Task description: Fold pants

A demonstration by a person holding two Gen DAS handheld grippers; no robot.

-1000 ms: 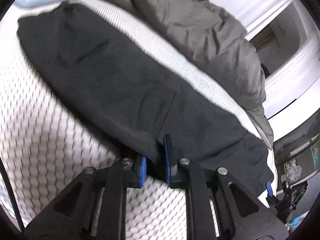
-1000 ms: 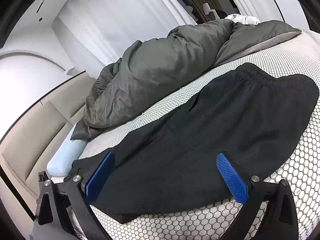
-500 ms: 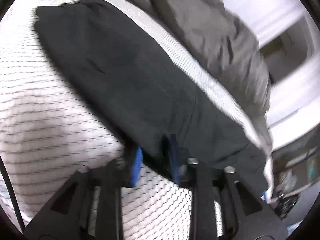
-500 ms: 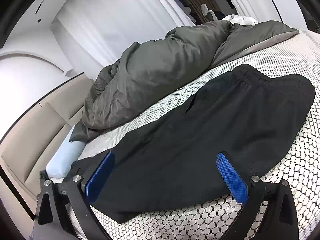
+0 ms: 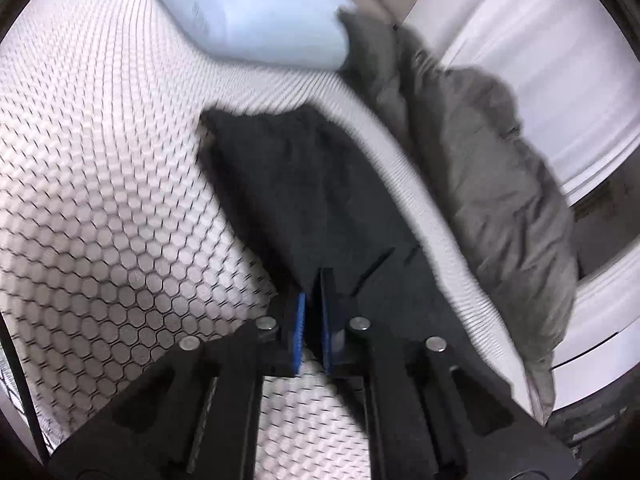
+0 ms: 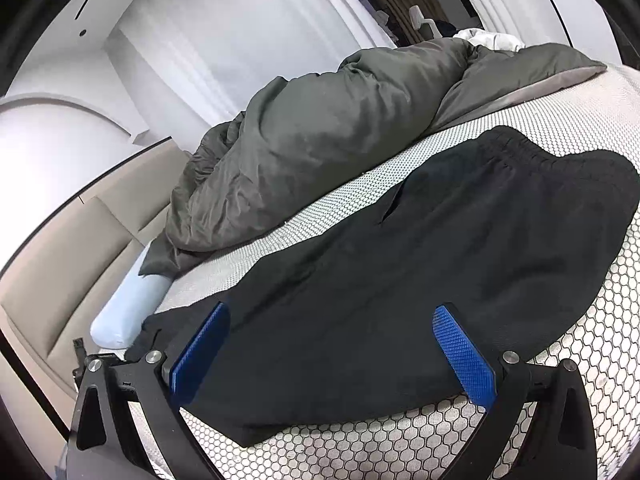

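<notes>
While the black pants (image 6: 420, 280) are lying flat across the honeycomb-patterned mattress (image 6: 580, 380), waistband at the far end, the left gripper (image 5: 312, 308) is sitting at their near edge with jaws drawn together, pinching a bit of the dark fabric between the blue pads (image 5: 299, 332). Right gripper (image 6: 332, 344) is hovering over the pants, jaws spread wide, holding nothing. Grey duvet (image 6: 320, 128) is bunching beyond the pants; pale blue pillow (image 5: 256, 12) sitting near the headboard (image 6: 60, 272)

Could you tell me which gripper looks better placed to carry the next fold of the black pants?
Probably the left gripper: it is shut on the edge of the pants, while the right gripper hangs open, gripping nothing.
</notes>
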